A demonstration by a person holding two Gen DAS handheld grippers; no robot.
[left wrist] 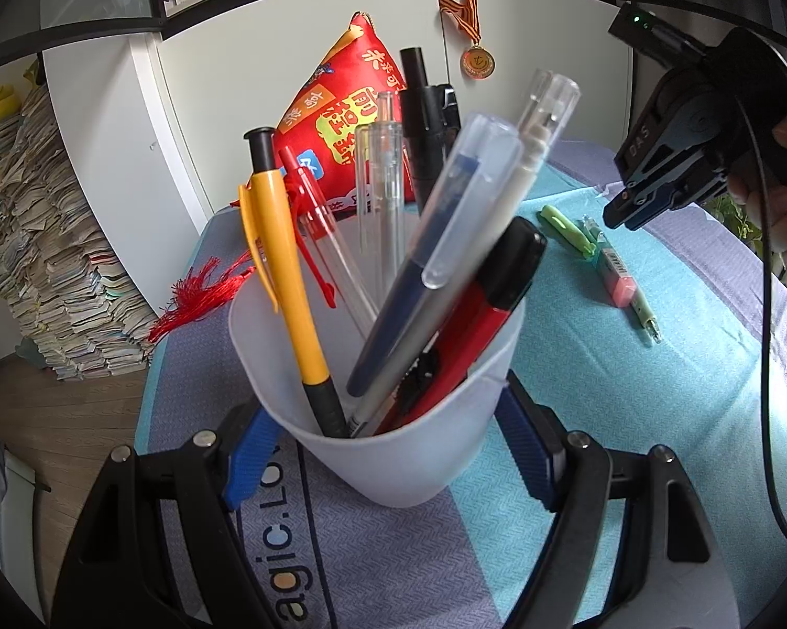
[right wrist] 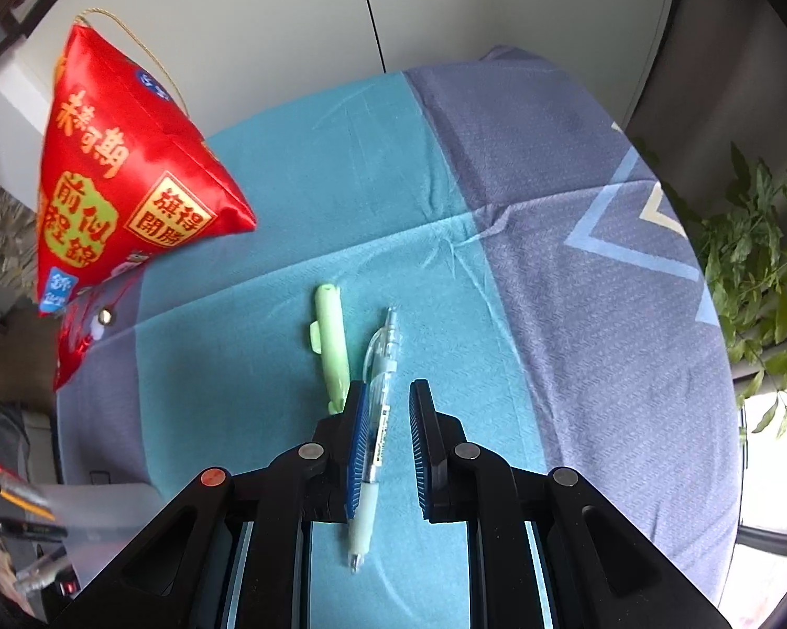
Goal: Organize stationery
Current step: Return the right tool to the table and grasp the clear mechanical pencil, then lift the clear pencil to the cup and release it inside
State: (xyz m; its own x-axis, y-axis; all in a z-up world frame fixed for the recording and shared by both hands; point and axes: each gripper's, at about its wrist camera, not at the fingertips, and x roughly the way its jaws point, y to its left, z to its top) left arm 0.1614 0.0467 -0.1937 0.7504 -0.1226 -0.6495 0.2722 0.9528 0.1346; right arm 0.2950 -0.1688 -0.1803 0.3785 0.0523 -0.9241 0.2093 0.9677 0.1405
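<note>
The left hand-held gripper (left wrist: 388, 451) clamps the translucent cup (left wrist: 393, 451) of pens; its base is hidden. The right hand-held gripper (right wrist: 385, 451) is slightly apart around nothing, above a pale green pen (right wrist: 375, 435) on the counter (right wrist: 288, 199). Its label is unreadable. Farther, a green highlighter (right wrist: 330, 340).

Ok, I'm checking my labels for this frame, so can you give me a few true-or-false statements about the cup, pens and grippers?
1. The left gripper holds the cup. True.
2. The cup is empty. False: it holds several pens.
3. The right gripper has lifted the green pen. False: the pen lies on the cloth, and the jaws stand apart, not clamped on it.
4. A highlighter lies beside that pen. True.
</note>
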